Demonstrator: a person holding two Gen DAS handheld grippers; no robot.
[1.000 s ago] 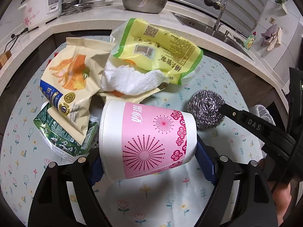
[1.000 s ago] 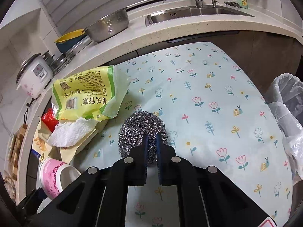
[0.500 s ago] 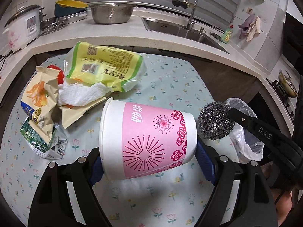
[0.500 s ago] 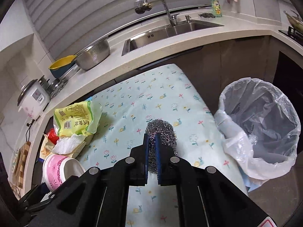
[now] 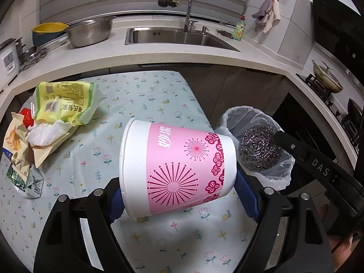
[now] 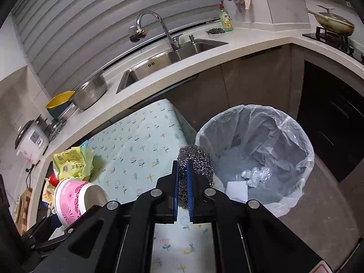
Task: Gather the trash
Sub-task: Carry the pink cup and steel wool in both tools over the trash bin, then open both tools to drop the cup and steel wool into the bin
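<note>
My left gripper (image 5: 177,195) is shut on a pink and white paper cup (image 5: 179,170), held on its side above the flowered table. The cup also shows in the right wrist view (image 6: 72,200). My right gripper (image 6: 182,182) is shut on a steel wool scrubber (image 6: 195,159), held at the table's right edge beside the lined trash bin (image 6: 254,159). In the left wrist view the scrubber (image 5: 259,150) hangs in front of the bin (image 5: 234,118). A yellow-green bag (image 5: 66,102), a white tissue (image 5: 45,132) and other wrappers (image 5: 20,154) lie at the table's left.
The flowered table (image 5: 145,95) ends just left of the bin. Behind it runs a counter with a sink (image 5: 177,36), faucet, steel colander (image 5: 88,31) and rice cooker (image 6: 31,141). A stove with a pan (image 5: 325,79) is at the far right.
Both grippers have lifted and swung right with their loads. The scrubber has moved from over the table to beside the bin's mouth. The wrappers pile now lies farther left.
</note>
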